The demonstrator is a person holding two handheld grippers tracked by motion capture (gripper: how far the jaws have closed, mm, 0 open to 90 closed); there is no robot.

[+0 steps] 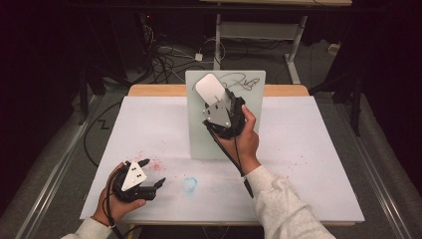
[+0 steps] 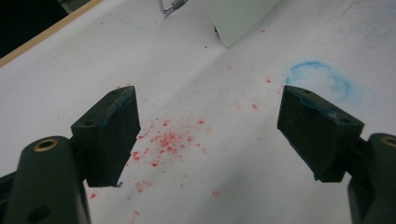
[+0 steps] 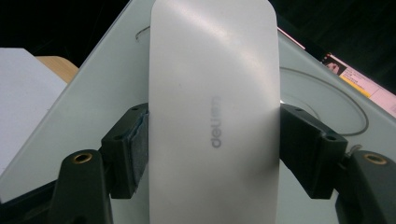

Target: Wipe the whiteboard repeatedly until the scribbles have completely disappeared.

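Eraser (image 3: 214,116) in right gripper (image 3: 214,149) against whiteboard (image 1: 199,134).

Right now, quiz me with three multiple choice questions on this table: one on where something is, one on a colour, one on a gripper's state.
1. Where is the white eraser?
A. Lying on the white table cover
B. Held against the upright whiteboard
C. Between the left gripper's jaws

2. What colour is the ring smudge on the table cover?
A. Blue
B. Green
C. Black

3. How is the left gripper?
A. Shut on the eraser
B. Shut on nothing
C. Open

Answers: 1 B, the right gripper clamps it at the board by the black scribble. 2 A, it reads blue beside red specks. 3 C, its jaws stand wide apart.
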